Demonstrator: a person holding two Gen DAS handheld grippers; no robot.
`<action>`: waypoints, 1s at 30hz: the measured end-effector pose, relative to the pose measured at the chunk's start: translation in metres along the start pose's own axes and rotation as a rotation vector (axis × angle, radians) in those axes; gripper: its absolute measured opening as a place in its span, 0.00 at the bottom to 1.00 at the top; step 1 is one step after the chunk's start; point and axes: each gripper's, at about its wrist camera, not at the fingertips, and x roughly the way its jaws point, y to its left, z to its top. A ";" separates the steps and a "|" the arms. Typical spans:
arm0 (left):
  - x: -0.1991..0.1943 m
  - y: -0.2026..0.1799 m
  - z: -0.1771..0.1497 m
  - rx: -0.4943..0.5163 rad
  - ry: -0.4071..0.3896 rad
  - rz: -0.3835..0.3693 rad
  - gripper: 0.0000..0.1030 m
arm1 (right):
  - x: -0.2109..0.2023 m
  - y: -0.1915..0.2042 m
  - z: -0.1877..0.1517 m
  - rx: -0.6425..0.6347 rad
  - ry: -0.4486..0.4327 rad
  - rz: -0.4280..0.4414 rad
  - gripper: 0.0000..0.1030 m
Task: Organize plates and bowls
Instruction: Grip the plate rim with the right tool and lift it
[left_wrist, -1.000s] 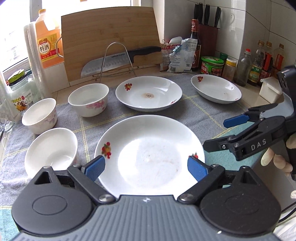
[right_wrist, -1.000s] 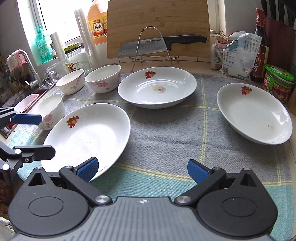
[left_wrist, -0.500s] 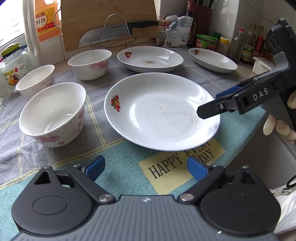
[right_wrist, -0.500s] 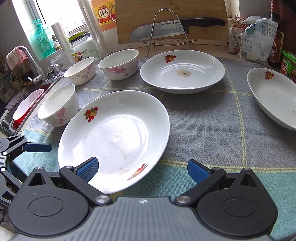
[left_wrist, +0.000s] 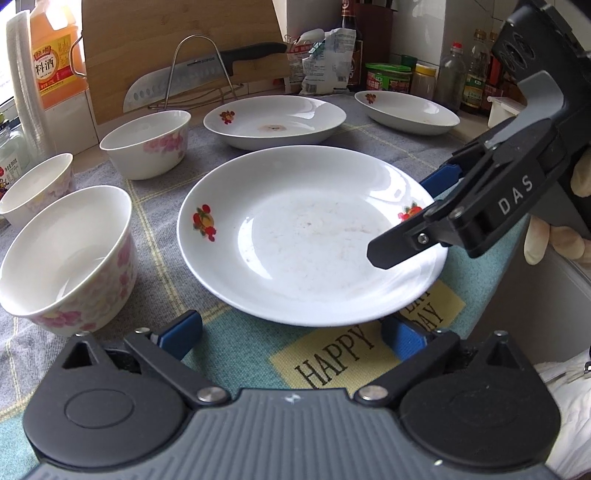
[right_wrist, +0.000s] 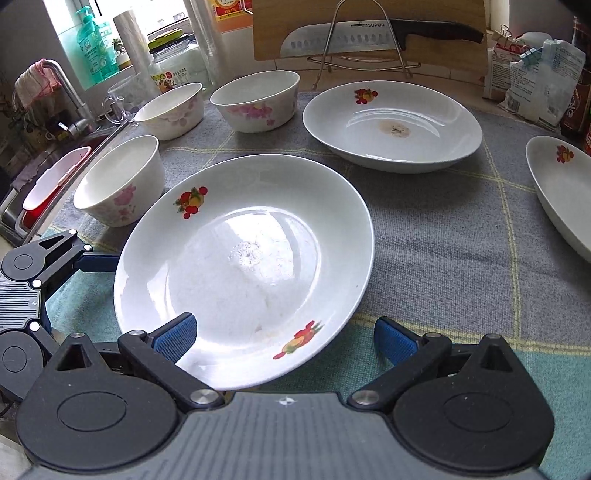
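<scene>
Near plate: white, fruit print on the rim at 9 and 3 o'clock, faint smears in the well. It sits at the centre of the cloth on the worktop, its near edge over the yellow "HAPPY" patch.

Your left gripper: jaws opening, wide apart, one blue pad at each side of the plate's near rim, neither pressing on it.

Your right gripper: jaws spread wide. In its own view the left pad overlaps the plate's near rim and the right pad stands clear over the cloth. Seen from the left wrist, it reaches in from 3 o'clock, one jaw above the plate's rim and one below, with no grip visible.

Three bowls, white with pink flowers, upright:
- near bowl at 9 o'clock of the plate, just beside it;
- second bowl behind it at 10 o'clock;
- third bowl at 11 o'clock.

Two further plates:
- middle plate at 12 o'clock, brown stain at its centre;
- far plate at 1 o'clock, well apart.

Behind: cutting board leaning on the wall; knife on a wire rack; orange bottle at 10 o'clock; jars and bottles at 1 o'clock.
</scene>
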 end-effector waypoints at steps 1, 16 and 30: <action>0.001 0.000 0.001 0.001 -0.003 -0.001 1.00 | 0.002 -0.001 0.003 -0.010 0.004 0.007 1.00; 0.004 0.006 -0.005 0.074 -0.084 -0.069 1.00 | 0.023 -0.010 0.043 -0.110 0.060 0.105 1.00; 0.005 0.011 -0.009 0.122 -0.128 -0.125 1.00 | 0.034 -0.026 0.071 -0.125 0.145 0.250 1.00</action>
